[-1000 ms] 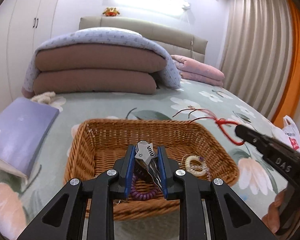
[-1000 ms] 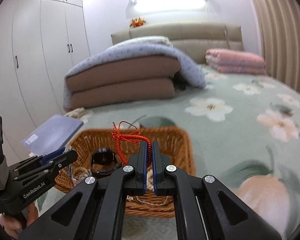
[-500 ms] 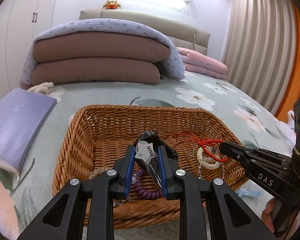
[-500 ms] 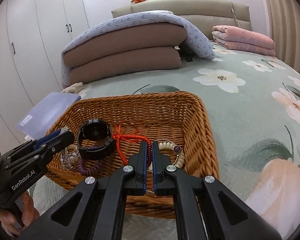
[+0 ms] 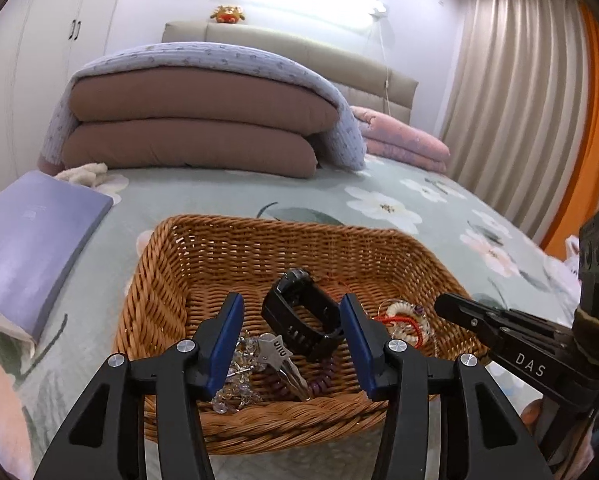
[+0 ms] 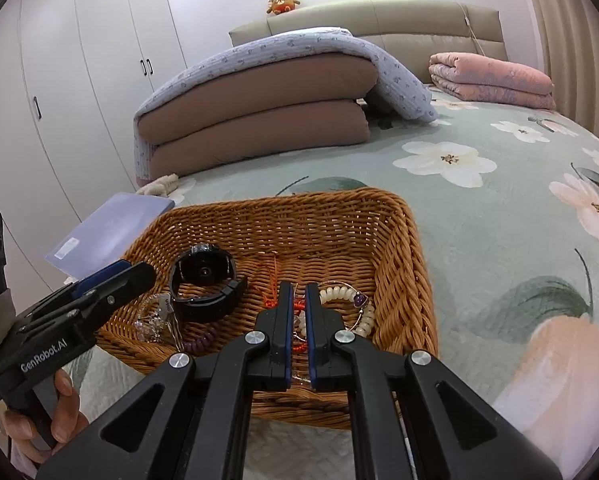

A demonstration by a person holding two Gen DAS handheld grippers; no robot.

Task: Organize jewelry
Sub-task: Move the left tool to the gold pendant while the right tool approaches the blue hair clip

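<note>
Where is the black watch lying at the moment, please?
In the right wrist view the black watch lies in the wicker basket, left of centre, between the key and the red cord.

Red cord (image 6: 270, 280) mostly hidden behind right gripper (image 6: 298, 292); jaws nearly closed, can't tell whether any strand is pinched. Bead bracelet (image 6: 365, 310) partly covered by the same gripper on its left side; in left view only a scrap of it (image 5: 404, 309) visible beside the right-hand finger. Purple coil (image 5: 324, 376) largely masked by watch (image 5: 304, 312) and left gripper (image 5: 291, 320). Crystal piece (image 5: 235, 388) half behind the left-hand finger, form unreadable. Lettering on metal clip (image 5: 277, 350) too small to read. Near rim of basket (image 5: 259, 432) blocked by gripper arms. Book (image 5: 31, 236) cut off at frame edge. Right gripper's handle cropped at left view's edge.
</note>
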